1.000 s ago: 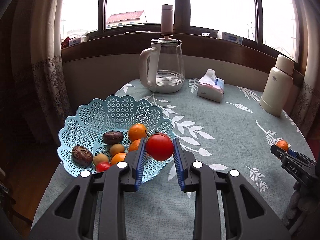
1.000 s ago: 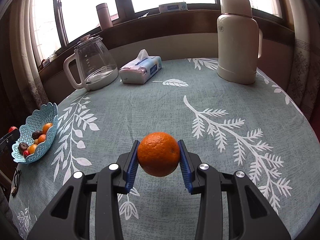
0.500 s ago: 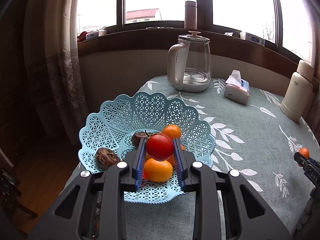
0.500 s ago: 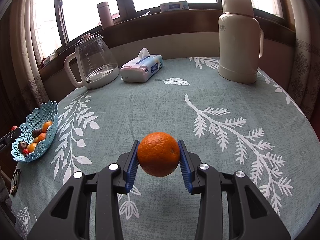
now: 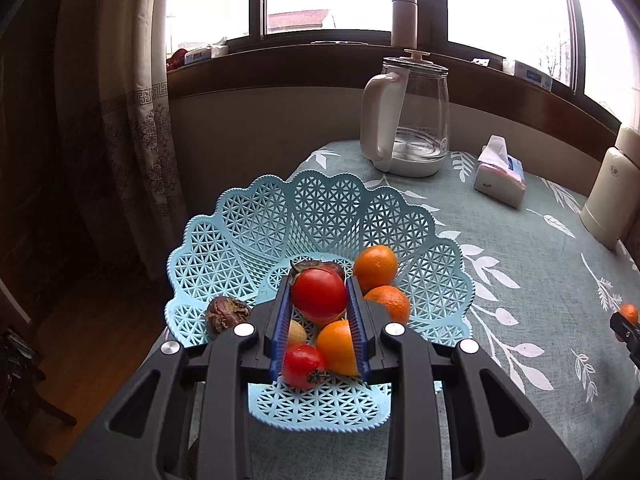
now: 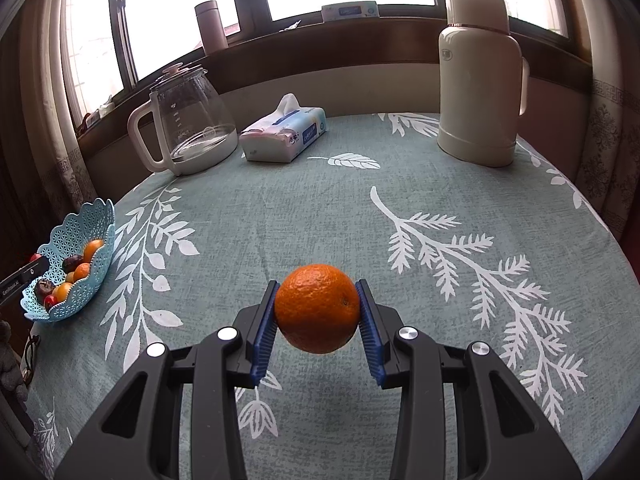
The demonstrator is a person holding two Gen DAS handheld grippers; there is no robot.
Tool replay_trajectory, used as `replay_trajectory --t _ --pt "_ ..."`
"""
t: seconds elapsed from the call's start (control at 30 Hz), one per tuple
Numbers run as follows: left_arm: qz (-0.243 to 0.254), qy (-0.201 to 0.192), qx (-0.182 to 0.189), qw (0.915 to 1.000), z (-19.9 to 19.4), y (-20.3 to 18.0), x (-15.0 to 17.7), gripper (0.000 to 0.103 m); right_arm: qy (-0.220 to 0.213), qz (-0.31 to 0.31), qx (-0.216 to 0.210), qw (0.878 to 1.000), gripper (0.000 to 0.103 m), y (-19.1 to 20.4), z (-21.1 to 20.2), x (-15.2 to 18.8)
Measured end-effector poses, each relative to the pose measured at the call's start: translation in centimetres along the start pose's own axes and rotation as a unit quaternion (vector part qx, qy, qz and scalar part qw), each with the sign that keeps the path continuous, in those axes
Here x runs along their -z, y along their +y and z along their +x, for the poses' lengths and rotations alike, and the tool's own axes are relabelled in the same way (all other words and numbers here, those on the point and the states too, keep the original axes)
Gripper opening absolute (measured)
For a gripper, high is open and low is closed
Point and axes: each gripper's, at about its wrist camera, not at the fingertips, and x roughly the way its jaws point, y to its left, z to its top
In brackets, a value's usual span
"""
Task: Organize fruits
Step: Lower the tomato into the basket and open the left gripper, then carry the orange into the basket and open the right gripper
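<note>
Left wrist view: lower the tomato (image 5: 319, 294) — clamped in the left gripper (image 5: 319, 300) — gently into the basket (image 5: 256, 236) before spreading the tongs, keeping the right gripper (image 6: 317, 312) tight on its orange (image 6: 317, 307).

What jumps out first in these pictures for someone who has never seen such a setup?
Two bright fruits pinched in black claws: the left gripper holds a red tomato above a pale blue lattice basket already holding oranges and other fruit, at the table's edge. The right gripper clasps an orange over the leaf-patterned tablecloth, far from the basket.
</note>
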Motion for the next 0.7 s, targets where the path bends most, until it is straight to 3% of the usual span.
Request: replay_trajectory --t 0.4,0.53,0.7 --pt "-0.015 0.007 0.002 0.9999 1.2 1.2 -0.2 0.031 0.000 0.000 0.000 1.000 0.038 0.0 0.0 0.0" --pt "-0.033 0.005 0.005 0.9994 1.1 2.0 -0.3 0.050 0.000 -0.001 0.000 1.000 0.038 0.0 0.0 0.0" --pt "-0.053 -0.007 0.008 0.9985 0.1 3.0 -0.3 0.059 0.000 -0.001 0.000 1.000 0.038 0.0 0.0 0.0"
